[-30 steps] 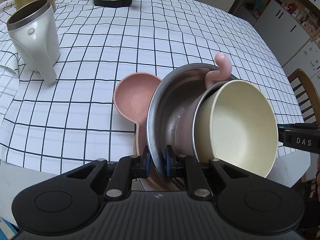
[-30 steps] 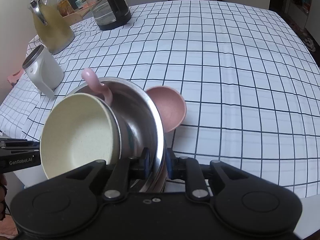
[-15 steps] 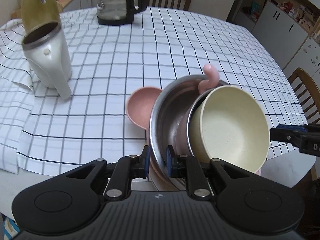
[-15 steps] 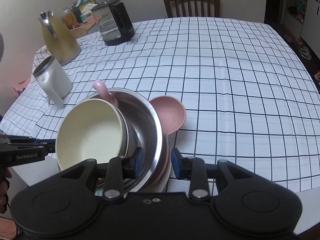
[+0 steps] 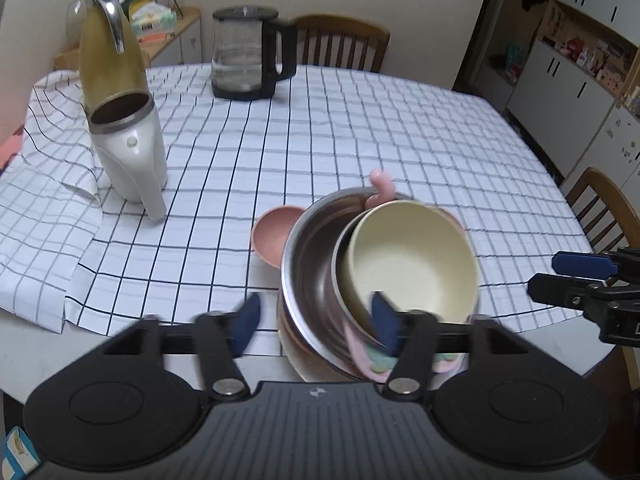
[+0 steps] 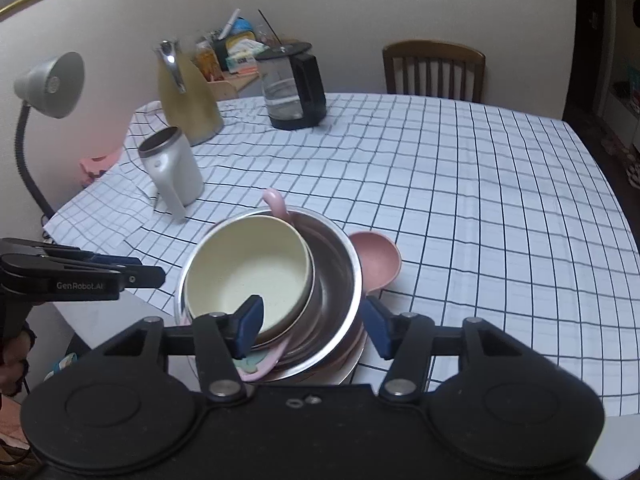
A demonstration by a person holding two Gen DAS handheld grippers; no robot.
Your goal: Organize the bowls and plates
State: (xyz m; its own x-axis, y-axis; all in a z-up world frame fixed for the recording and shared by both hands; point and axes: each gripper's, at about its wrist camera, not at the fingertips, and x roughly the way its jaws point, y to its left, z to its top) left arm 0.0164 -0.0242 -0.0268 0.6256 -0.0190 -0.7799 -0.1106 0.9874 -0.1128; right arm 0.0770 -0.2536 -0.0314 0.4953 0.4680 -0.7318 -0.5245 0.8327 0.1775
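A stack of dishes stands at the table's near edge: a cream bowl (image 5: 412,264) nested in a steel bowl (image 5: 312,248), over pink dishes and a plate (image 6: 352,364). A pink curled handle (image 5: 382,184) sticks up behind, and a pink ear-shaped dish (image 5: 272,236) pokes out beside the stack. The cream bowl (image 6: 248,268), steel bowl (image 6: 340,264) and pink dish (image 6: 378,260) also show in the right wrist view. My left gripper (image 5: 316,324) is open, drawn back from the stack. My right gripper (image 6: 314,324) is open too, just off the steel rim.
A white jug (image 5: 130,152), a mustard thermos (image 5: 110,56) and a glass kettle (image 5: 246,56) stand at the back left on the checked tablecloth (image 5: 360,128). Wooden chairs (image 5: 340,46) surround the table. A desk lamp (image 6: 48,88) stands at the left.
Both grippers have let go of the steel bowl's rim, opened wide and pulled back and up. The stack now rests on the table.
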